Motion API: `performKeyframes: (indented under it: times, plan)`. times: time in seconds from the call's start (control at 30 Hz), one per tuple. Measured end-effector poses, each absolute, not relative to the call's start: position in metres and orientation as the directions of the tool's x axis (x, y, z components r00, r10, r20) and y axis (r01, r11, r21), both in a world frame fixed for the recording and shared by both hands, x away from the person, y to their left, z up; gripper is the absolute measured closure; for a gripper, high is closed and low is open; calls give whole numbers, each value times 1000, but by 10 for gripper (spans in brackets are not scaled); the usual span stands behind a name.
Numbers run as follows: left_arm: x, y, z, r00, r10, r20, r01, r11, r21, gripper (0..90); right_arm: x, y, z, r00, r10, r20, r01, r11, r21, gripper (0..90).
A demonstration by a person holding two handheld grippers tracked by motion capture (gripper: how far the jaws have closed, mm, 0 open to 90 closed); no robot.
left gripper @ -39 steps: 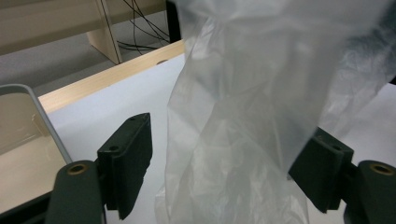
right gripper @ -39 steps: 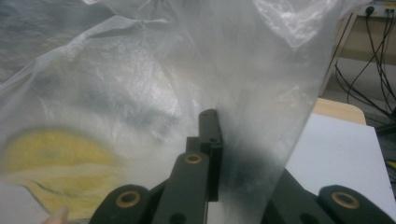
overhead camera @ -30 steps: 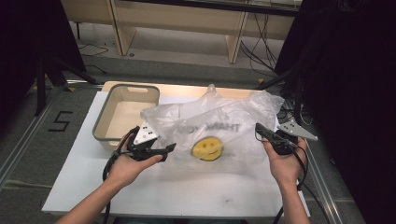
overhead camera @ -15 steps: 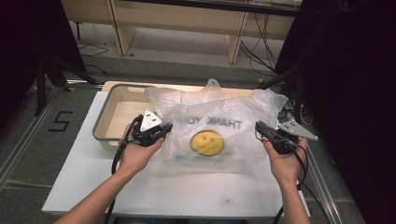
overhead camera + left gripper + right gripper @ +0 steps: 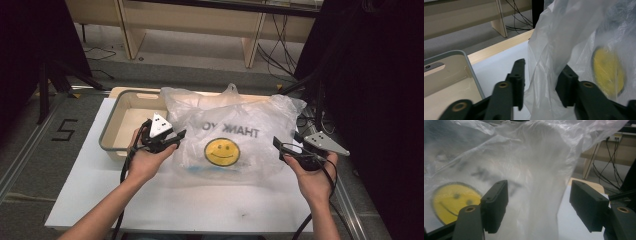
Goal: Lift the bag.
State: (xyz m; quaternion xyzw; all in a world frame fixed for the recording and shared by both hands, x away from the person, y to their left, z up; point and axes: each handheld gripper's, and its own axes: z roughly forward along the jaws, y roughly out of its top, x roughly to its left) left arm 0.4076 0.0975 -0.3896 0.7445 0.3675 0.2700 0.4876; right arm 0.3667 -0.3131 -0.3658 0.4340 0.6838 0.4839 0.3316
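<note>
Working on a thin clear plastic bag (image 5: 235, 127) with a yellow smiley face (image 5: 221, 151) and dark lettering printed on it. Placed in the middle of the high view, on the white table (image 5: 200, 210), with its upper left part lying over the rim of a beige tray (image 5: 111, 111) at the left centre of the frame. Puffed up rather than flat, so probably being spread or opened from both sides at once.

Left gripper (image 5: 181, 135) at the left edge of the bag, just right of the tray, pointing toward the right of the frame. Jaws just been opening, now at a middle width. In the left gripper view, a fold of the film hanging between the two black jaws, loose and not pinched. Probably released in order to take a better bite.

Right gripper (image 5: 278, 144) at the lower right edge of the bag, pointing toward the left of the frame. Jaws also just been opening, now wide. In the right gripper view, a tall ridge of film standing in the gap, apart from both pads. No grip there either.

Judged from this: let go on both sides, with the bag resting by itself on table and tray rim. Next, most likely closing again on a single layer at each side, to pull the mouth apart. Risk: slippery film, easy to catch two layers together or nothing at all.
</note>
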Motion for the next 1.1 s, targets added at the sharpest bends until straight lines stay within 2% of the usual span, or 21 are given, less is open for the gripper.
performKeyframes:
  times: [0.17, 0.3, 0.57, 0.87, 1.1]
  plan:
    - [401, 97, -386, 590, 806, 42, 284, -256, 924, 387, 359, -318, -367, -390, 920, -47, 262, 159, 952, 302]
    - [394, 99, -383, 594, 804, 36, 286, -253, 924, 312, 356, -320, -366, -386, 921, -57, 251, 164, 954, 300]
    - [384, 101, -377, 597, 801, 46, 272, -256, 928, 240, 355, -317, -366, -396, 916, -66, 248, 176, 953, 299]
    - [377, 101, -375, 621, 781, 62, 250, -273, 929, 239, 351, -314, -360, -409, 909, -79, 200, 174, 964, 318]
    - [375, 101, -376, 632, 771, 77, 238, -288, 928, 245, 350, -304, -361, -463, 881, -94, 192, 203, 960, 337]
